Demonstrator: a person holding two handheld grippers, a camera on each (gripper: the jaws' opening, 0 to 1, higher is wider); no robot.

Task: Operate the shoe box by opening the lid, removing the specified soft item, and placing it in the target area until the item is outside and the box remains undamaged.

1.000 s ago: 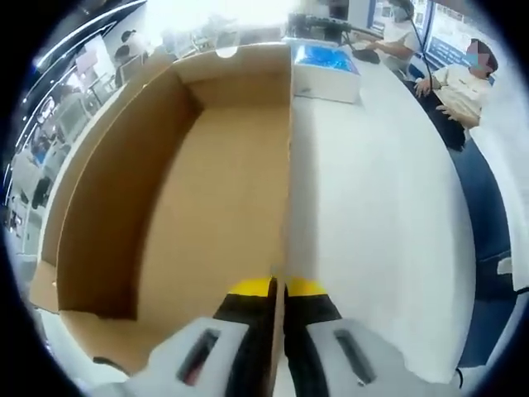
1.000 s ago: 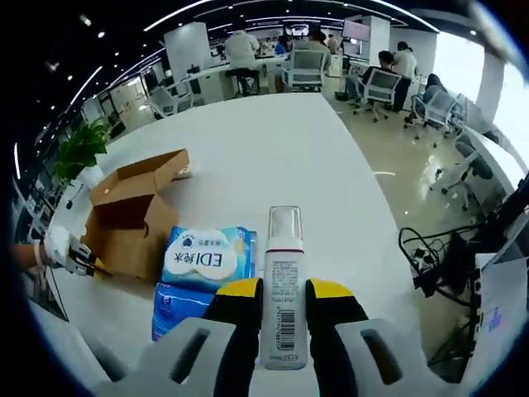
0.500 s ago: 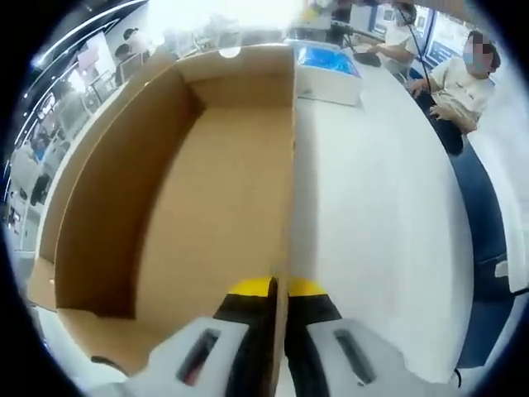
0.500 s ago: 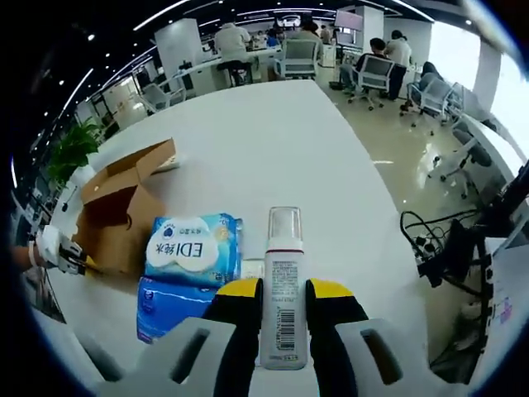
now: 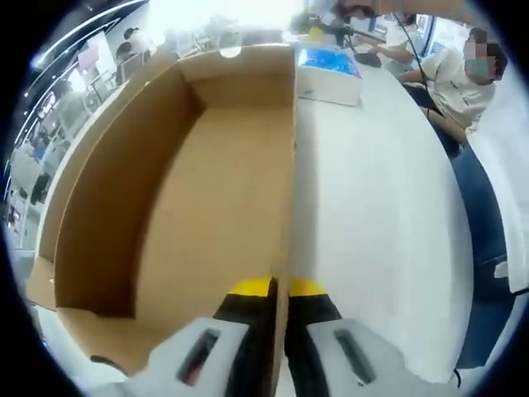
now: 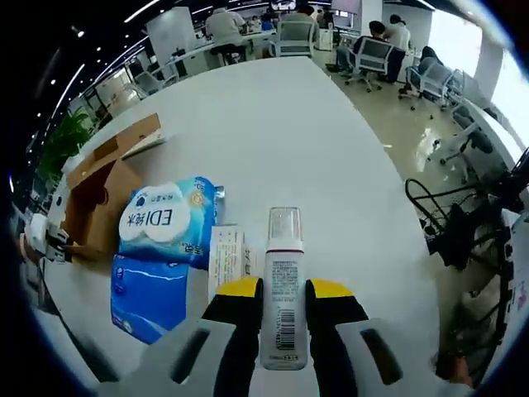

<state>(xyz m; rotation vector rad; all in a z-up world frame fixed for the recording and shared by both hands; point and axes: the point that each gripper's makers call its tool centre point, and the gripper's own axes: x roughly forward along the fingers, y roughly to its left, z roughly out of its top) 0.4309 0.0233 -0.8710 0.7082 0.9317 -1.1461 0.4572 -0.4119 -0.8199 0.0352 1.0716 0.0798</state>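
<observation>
On the worktop (image 6: 289, 124) the box (image 5: 207, 174) stands open and empty, left gripper (image 5: 279, 289) pinching its wall. Right gripper (image 6: 283, 289) clamps a bottle (image 6: 283, 289) above the worktop beside the tissue pack (image 6: 157, 240); only set-down seems left.

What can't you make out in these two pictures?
- Left gripper view: the cardboard box floor nearest the camera, hidden behind the left hand-held gripper.
- Right gripper view: the pump bottle label print, too small to read.
- Right gripper view: the box's inside, turned away beyond the blue tissue pack.
</observation>
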